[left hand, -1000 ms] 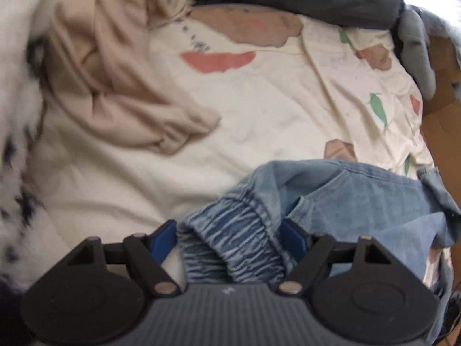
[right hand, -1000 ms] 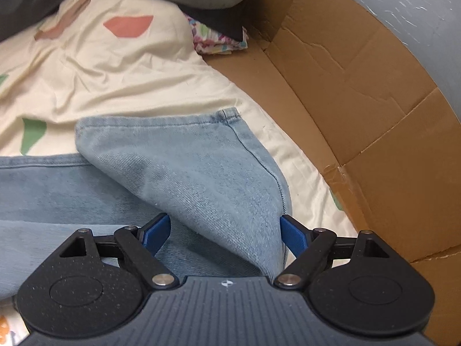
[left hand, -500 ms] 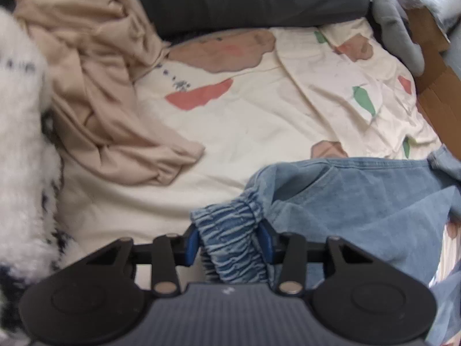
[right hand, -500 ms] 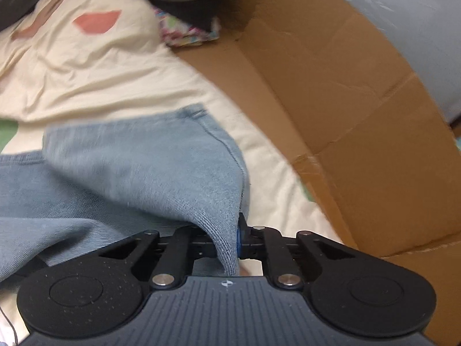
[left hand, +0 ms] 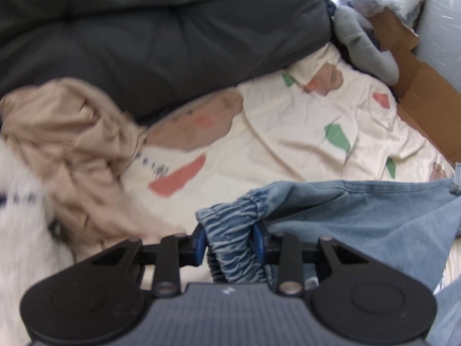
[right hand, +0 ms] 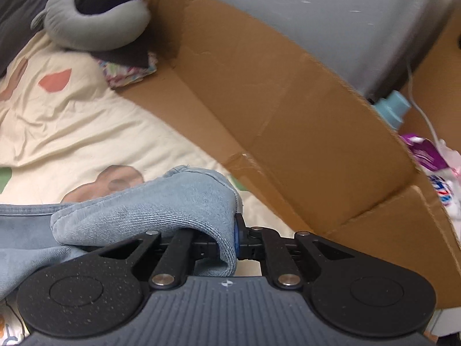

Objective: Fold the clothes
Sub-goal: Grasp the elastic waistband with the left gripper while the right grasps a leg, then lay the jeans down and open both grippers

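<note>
In the left wrist view a cream bedsheet (left hand: 288,155) with red, green and brown patches covers the bed. A crumpled beige garment (left hand: 75,144) lies at 10 o'clock from the left gripper (left hand: 230,242), and a white fluffy fabric with dark marks (left hand: 17,216) is at 9 o'clock, just beside the beige one. A dark grey cushion (left hand: 173,34) fills the area at 12 o'clock. A grey neck pillow (left hand: 363,49) sits at 1 o'clock, next to a brown cardboard wall (left hand: 423,98).

In the right wrist view the same cardboard wall (right hand: 288,115) stands from 12 to 3 o'clock, close to the right gripper (right hand: 230,242) (it borders the bed on this side). The neck pillow (right hand: 98,20) is at 11 o'clock, with a small patterned cloth (right hand: 126,72) under it. Behind the cardboard, at 2 o'clock, there is a light blue bottle cap (right hand: 391,112) and some purple packaging (right hand: 423,152).

The blue jeans (left hand: 360,213) lie across the sheet between both grippers. The left gripper is closed on the elastic gathered waistband (left hand: 233,230), which fills the narrow gap between the blue pads. From there the denim goes toward 3 o'clock. The right gripper is closed tightly on a leg end of the jeans (right hand: 173,210); the fabric folds over the left finger and hides it, and the rest goes toward 9 o'clock.
</note>
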Available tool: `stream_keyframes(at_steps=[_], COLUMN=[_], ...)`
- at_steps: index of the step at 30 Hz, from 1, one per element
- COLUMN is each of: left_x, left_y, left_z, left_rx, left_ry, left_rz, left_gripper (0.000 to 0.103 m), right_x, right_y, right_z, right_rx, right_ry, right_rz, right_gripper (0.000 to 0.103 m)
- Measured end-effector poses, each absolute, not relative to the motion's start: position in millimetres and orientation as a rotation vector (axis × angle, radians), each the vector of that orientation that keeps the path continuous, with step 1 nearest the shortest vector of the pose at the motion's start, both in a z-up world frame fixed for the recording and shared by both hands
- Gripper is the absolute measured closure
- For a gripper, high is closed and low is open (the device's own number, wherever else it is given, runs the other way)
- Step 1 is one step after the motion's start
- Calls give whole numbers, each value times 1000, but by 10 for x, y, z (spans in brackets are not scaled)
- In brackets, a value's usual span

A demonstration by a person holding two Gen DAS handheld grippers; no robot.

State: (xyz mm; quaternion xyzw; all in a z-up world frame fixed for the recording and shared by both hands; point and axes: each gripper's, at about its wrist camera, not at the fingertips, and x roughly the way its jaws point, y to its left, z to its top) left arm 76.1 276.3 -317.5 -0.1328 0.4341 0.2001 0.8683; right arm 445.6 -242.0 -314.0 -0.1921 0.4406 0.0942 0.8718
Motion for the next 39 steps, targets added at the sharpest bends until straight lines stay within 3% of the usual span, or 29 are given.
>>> stream_keyframes(at_steps=[12, 33, 36, 39], left_x=[1557, 3109, 3287, 3396], left_y=[2924, 3229, 3149, 3083], left_z=[-3047, -3047, -3184, -3312], left_rx=[-159, 1, 8, 13], left_ry=[830, 842, 885, 932], left_rz=[362, 333, 315, 305], left_gripper=[70, 70, 66, 53], right_x=[4154, 4028, 4017, 3976], right_y=[-3017, -3165, -3210, -3302], right_z=[-2589, -2587, -2623, -2663], right_rx=[-221, -50, -49, -41], right_ry=[876, 897, 900, 909], right_rz=[119, 85, 61, 35], right_gripper=[96, 96, 96, 96])
